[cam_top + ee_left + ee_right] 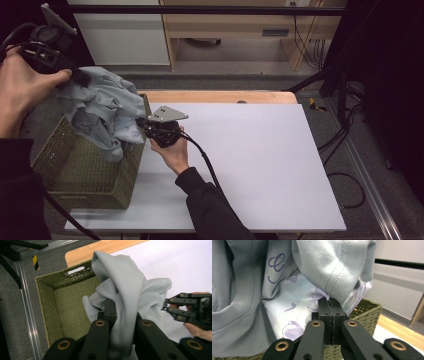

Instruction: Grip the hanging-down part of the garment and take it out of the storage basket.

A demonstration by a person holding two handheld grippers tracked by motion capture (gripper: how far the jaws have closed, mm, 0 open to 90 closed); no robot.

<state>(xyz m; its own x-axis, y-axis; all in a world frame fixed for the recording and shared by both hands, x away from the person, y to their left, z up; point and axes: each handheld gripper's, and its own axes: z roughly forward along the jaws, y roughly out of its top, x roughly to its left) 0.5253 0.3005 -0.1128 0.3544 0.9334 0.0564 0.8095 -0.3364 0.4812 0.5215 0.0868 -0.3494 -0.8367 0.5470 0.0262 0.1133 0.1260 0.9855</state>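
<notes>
A pale blue-grey garment (102, 112) hangs bunched above a green woven basket (75, 172) at the table's left. Its inside bears purple flower prints (294, 315). My left gripper (82, 77) is raised at the upper left and shut on the garment's top fold (122, 315). My right gripper (142, 125) comes in from the right at the basket's near corner, jaws pressed together on a hem of the garment (329, 298). In the left gripper view the right gripper (167, 307) shows at the right, held by a hand.
A white board (250, 165) covers the wooden table (220, 96), bare to the right of the basket. The basket's inside (72, 307) shows woven walls. Cables (345, 145) trail over the grey floor at the right. A cabinet (220, 30) stands beyond the table.
</notes>
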